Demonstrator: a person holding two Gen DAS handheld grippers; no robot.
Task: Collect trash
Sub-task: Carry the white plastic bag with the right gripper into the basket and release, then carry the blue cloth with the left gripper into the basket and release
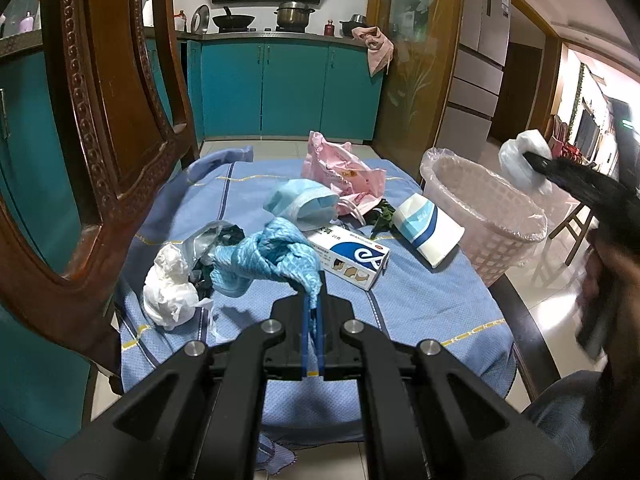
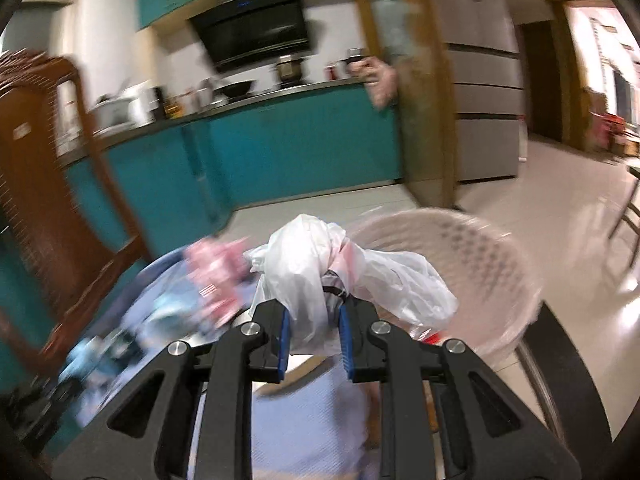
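My left gripper [image 1: 314, 296] is shut on a crumpled blue net cloth [image 1: 266, 258] that lies on the blue tablecloth [image 1: 420, 304]. My right gripper [image 2: 313, 316] is shut on a white plastic bag [image 2: 320, 264] and holds it in the air beside the pink bin [image 2: 452, 256]; the left wrist view shows it [image 1: 536, 160] with the bag [image 1: 522, 158] to the right of the bin [image 1: 480, 208]. On the table lie a white crumpled tissue [image 1: 170, 288], a blue face mask [image 1: 302, 200], a pink bag [image 1: 342, 170], a white-blue box [image 1: 352, 258] and a tissue pack [image 1: 428, 226].
A carved wooden chair back [image 1: 100, 120] stands close at the left of the table. The bin, lined with a clear bag, sits at the table's right edge. Teal kitchen cabinets [image 1: 288, 88] are behind. The right wrist view is motion-blurred.
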